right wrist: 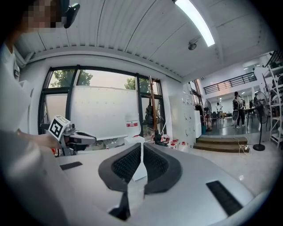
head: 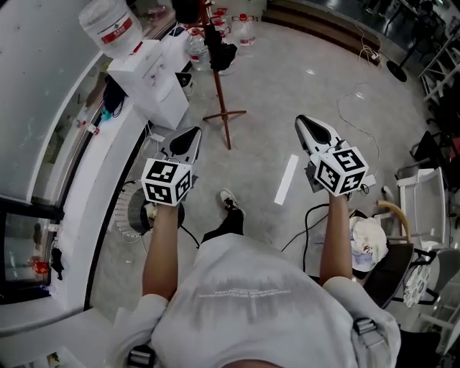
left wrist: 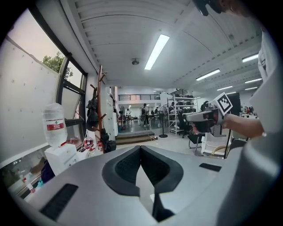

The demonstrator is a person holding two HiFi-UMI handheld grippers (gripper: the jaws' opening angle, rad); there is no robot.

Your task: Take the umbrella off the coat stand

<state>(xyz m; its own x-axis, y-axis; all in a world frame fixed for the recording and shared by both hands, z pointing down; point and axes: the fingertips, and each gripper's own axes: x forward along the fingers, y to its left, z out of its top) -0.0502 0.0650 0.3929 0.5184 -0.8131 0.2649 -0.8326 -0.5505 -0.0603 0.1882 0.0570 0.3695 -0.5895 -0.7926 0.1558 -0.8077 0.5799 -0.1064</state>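
Here, the left tongs (head: 191, 136) and the right tongs (head: 305, 123) are both clenched and empty. The dark umbrella (head: 223, 53) hangs on the coat stand (head: 220, 93) ahead of them, well apart, with bare floor (head: 269, 79) between. Left of the tongs, a water bottle (head: 109, 25) carries a red label whose writing cannot be read.

no readable text, red label (head: 116, 33) on water bottle (head: 99, 16) illegible
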